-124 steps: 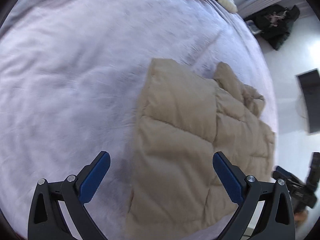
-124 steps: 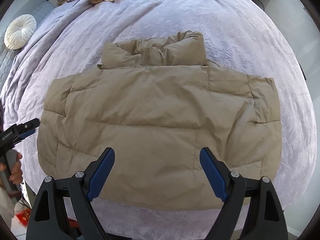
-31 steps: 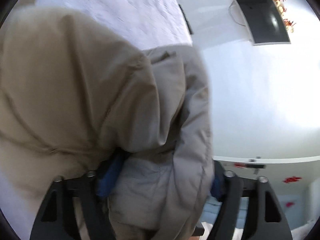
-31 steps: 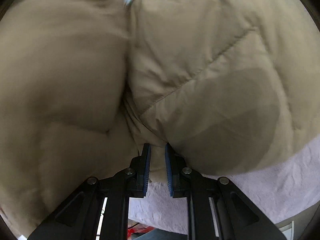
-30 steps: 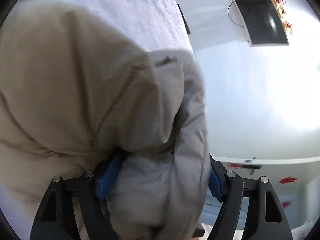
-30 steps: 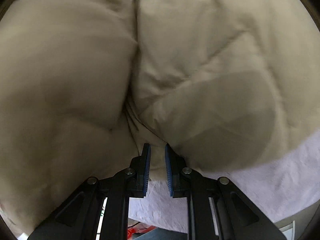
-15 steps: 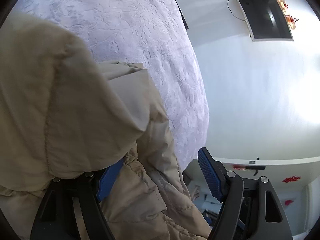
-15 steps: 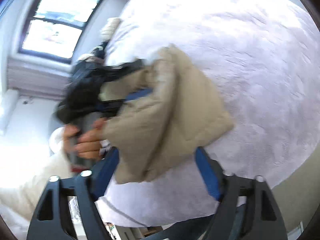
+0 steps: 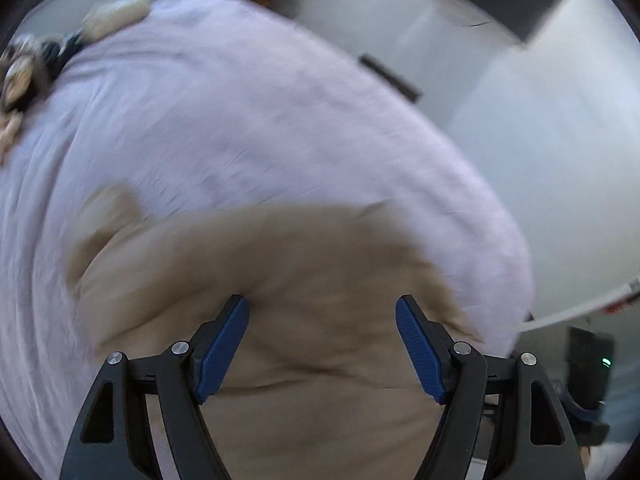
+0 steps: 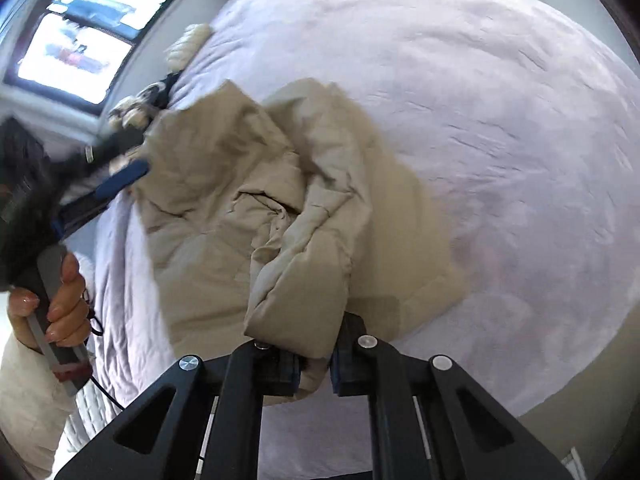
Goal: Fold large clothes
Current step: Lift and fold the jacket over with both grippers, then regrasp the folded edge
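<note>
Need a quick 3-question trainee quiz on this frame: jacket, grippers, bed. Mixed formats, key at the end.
1. True or false: the left gripper is shut on the tan puffer jacket.
2. Which gripper pinches a fold of the jacket? A) left B) right C) neither
3. Fill in: the jacket lies on a bed with a ______ bedspread.

Key: 1 false, its jaws stand open above the jacket; 2 B, the right gripper; 3 lavender.
</note>
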Demonstrator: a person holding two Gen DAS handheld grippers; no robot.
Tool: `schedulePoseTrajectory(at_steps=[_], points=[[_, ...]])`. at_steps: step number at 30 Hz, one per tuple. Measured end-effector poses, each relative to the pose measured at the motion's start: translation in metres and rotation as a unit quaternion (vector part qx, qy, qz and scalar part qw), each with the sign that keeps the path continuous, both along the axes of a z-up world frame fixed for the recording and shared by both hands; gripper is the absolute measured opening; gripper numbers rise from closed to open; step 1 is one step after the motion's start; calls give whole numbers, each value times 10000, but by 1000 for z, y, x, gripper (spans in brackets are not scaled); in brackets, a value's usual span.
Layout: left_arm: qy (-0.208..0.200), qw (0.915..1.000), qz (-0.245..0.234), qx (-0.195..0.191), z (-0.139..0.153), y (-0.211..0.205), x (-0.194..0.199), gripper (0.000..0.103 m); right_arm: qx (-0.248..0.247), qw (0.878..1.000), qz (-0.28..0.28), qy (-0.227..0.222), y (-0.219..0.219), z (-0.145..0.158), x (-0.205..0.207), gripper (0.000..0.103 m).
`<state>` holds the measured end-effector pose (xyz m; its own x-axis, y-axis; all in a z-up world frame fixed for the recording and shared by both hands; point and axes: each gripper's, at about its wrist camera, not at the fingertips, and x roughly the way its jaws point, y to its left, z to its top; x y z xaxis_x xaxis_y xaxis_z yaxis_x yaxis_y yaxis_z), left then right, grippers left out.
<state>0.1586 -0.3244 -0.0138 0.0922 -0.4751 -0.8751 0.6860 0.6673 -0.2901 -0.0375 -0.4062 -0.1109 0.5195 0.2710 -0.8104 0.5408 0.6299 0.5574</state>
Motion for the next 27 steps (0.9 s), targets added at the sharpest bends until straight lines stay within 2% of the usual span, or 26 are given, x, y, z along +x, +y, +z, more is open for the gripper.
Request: schedulePoseTrajectory(at_steps=[2, 4, 6, 9, 13, 16, 21, 27], points=[[266, 9995, 142, 110, -28, -18, 9, 76, 36, 9998, -139, 107, -5, -9, -4, 11], [391, 9988, 173, 237, -61, -26, 3, 76, 31, 9996, -216, 204, -8, -11, -9, 11], [371, 9984, 109, 408, -88, -47, 17, 76, 110, 9991, -285, 281, -6, -25, -10, 11], [255, 9979, -48, 596, -104, -72, 12, 76, 154, 9985, -399, 335, -24, -47, -12, 12], [185, 9969, -136, 751, -110, -78, 16, 76, 562, 9962, -596, 310, -39, -74, -11, 13], [190, 9970, -139, 743, -109, -72, 21, 76, 832, 9940, -648, 276, -43, -74, -15, 14], [191, 9969, -137, 748, -107, -69, 19, 76, 800, 9944, -551, 424, -52, -64, -33, 18], [200, 9971, -119, 730, -110, -69, 22, 76, 550, 9952, -596, 547, -63, -46, -41, 18]])
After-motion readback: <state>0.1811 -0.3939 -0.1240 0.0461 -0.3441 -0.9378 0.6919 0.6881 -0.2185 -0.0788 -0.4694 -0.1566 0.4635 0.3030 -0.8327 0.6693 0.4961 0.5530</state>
